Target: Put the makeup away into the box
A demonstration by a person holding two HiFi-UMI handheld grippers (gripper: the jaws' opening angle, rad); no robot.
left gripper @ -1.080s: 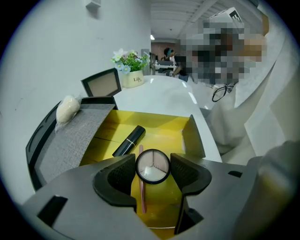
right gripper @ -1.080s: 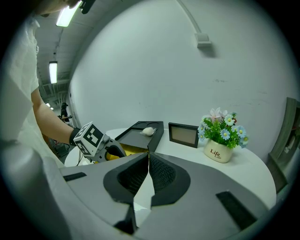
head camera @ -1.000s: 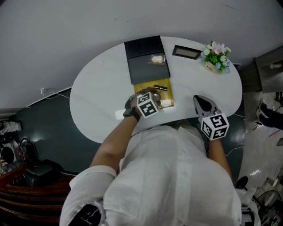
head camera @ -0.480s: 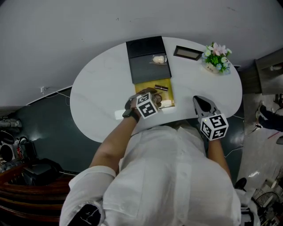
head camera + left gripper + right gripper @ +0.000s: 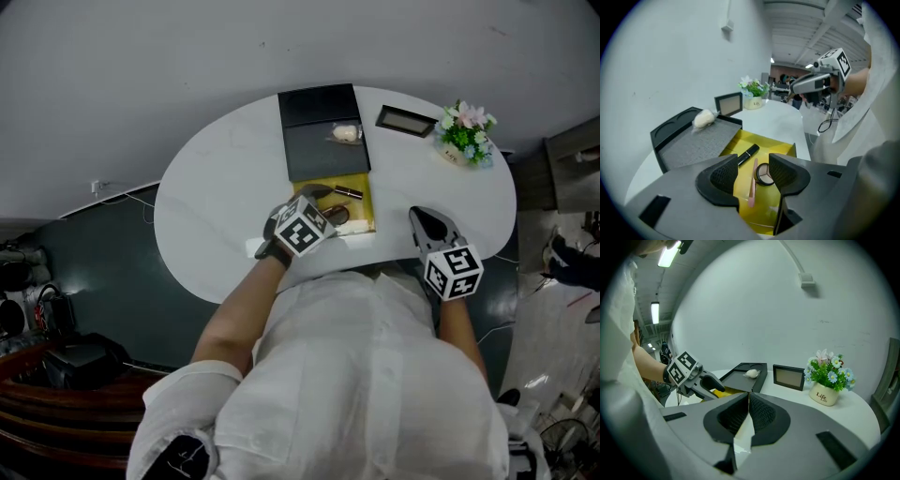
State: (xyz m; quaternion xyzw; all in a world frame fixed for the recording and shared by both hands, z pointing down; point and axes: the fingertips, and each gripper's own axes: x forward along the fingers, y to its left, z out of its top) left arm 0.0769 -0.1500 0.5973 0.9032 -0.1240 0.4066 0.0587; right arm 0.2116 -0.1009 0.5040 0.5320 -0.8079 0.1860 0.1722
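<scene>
**Head view.** Your left gripper (image 5: 324, 204) hovers over the yellow box (image 5: 362, 216). The right gripper (image 5: 429, 223) sits at its 3 o'clock, off the box. A white puff (image 5: 347, 133) lies on the black lid (image 5: 314, 150), at 12 o'clock from the left jaws, so the left hand is nearer.

**Left gripper view.** The jaws are wide, have just been closing slightly, and hold nothing. Below them in the box lie a compact (image 5: 764, 174), a pink stick (image 5: 753, 180) running 12 to 6, and a black tube (image 5: 748, 153). The puff is at 10 o'clock, with nothing in the way.

**Right gripper view.** The jaws are together and empty. A frame (image 5: 789, 377) and a flowerpot (image 5: 827, 393) stand at 1 o'clock.
</scene>
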